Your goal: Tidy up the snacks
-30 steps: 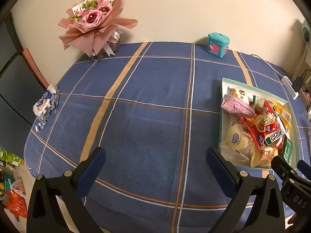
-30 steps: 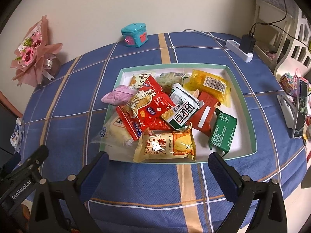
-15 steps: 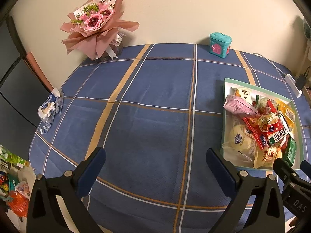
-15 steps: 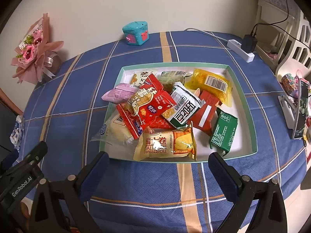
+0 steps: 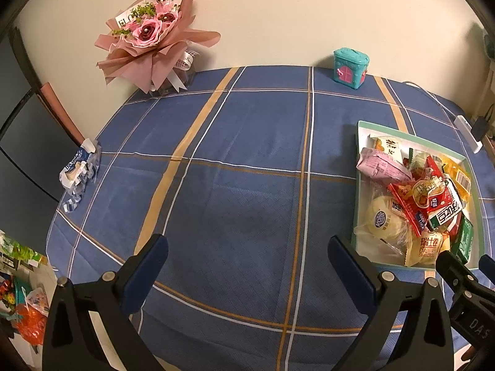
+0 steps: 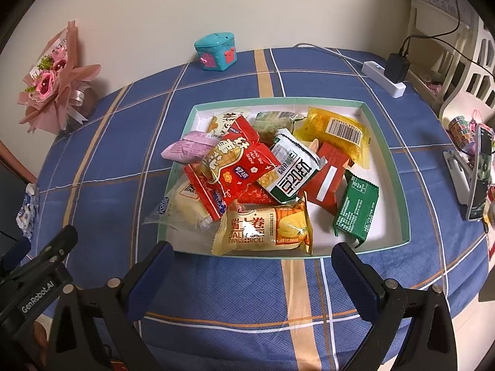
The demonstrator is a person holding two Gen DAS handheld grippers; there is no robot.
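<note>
Snack packets lie heaped in the green-rimmed tray (image 6: 389, 167) on the blue checked tablecloth (image 5: 247, 170), a Swiss roll packet (image 6: 263, 230) nearest its front edge. My right gripper (image 6: 253, 266) hovers just before that edge, fingers spread wide, holding nothing. My left gripper (image 5: 247, 259) hangs wide open over bare cloth, left of the tray.

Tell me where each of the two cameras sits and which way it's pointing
Left wrist: on the left gripper, facing the blue tablecloth and bouquet; its open jaws and the right gripper's tip show.
Right wrist: on the right gripper, facing the snack tray; its open jaws and the left gripper's body show.
Shared: tray, bouquet, teal box.
</note>
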